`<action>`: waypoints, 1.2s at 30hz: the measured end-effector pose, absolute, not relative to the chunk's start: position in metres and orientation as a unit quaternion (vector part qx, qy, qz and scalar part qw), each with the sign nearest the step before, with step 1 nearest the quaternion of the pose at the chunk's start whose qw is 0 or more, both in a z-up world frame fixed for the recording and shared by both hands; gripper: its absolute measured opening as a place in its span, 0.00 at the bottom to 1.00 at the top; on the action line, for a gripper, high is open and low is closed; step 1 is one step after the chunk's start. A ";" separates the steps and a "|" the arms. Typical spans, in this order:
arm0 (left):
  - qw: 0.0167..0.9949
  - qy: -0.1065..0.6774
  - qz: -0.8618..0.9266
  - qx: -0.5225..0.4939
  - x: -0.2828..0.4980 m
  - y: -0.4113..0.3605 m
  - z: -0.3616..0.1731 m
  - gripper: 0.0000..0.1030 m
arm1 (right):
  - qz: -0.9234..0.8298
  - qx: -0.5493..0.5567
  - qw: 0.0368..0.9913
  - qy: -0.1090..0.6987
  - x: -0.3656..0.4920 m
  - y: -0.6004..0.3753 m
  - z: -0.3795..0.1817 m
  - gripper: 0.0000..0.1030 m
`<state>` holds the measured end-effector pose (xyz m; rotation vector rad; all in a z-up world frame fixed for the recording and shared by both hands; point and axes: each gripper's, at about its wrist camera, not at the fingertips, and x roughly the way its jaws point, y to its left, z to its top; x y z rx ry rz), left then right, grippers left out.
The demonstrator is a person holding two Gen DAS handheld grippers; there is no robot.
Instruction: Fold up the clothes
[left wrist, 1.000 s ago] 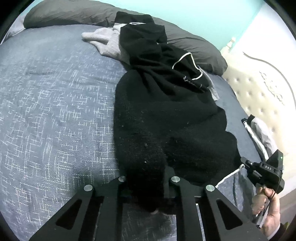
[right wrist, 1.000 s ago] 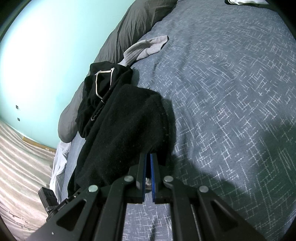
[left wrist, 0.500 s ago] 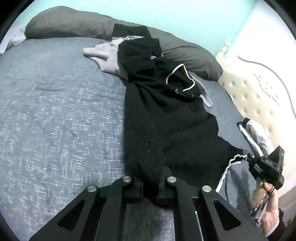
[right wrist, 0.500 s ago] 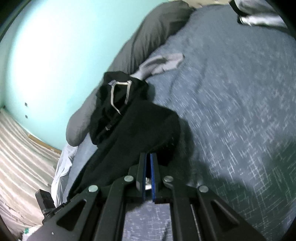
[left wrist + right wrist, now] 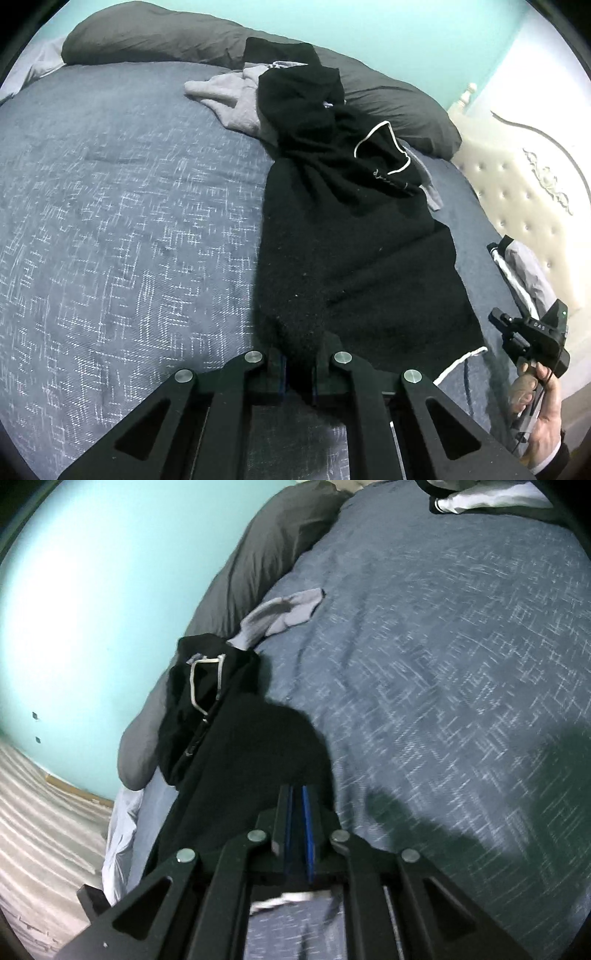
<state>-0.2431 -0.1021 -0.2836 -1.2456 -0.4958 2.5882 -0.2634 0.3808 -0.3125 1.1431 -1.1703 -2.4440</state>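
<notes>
Left wrist view: black garment [image 5: 354,236] lies stretched lengthwise on the blue-grey bedspread [image 5: 122,229], running from just ahead of the jaws away toward the pillows. Left gripper [image 5: 298,363] pinches the near fuzzy corner of the garment, jaws pressed together on a bunched fold of cloth. White trim loop shows on the far part of the garment, white edging along its near right hem. Beyond the jaws, partly under the garment's far end, a grey garment [image 5: 225,99]. Dark grey pillows [image 5: 155,37] behind that, teal wall above. Right of the jaws: the person's hand [image 5: 543,410] holding the right gripper's handle, cream tufted headboard further right.

Right wrist view: right gripper [image 5: 298,812], blue pads nearly together, jaws have just been opening a little; black cloth sits at and left of the fingertips, blur makes it hard to tell whether any cloth is between the pads. Ahead of the jaws the garment bunches; bedspread spreads right of them, striped floor [image 5: 40,812] far left.
</notes>
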 end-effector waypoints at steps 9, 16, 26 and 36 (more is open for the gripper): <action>0.112 -0.166 0.884 -0.423 -0.241 -0.101 -0.281 0.08 | -0.814 0.450 0.133 -0.344 -0.274 0.347 -0.330 0.33; 0.113 -0.157 0.888 -0.417 -0.238 -0.100 -0.272 0.08 | -0.818 0.445 0.148 -0.333 -0.271 0.337 -0.329 0.05; 0.125 -0.156 0.900 -0.388 -0.212 -0.098 -0.233 0.07 | -0.837 0.344 0.243 -0.348 -0.245 0.334 -0.250 0.05; 0.129 -0.141 0.902 -0.387 -0.150 -0.115 -0.184 0.07 | -0.833 0.317 0.293 -0.346 -0.210 0.336 -0.182 0.04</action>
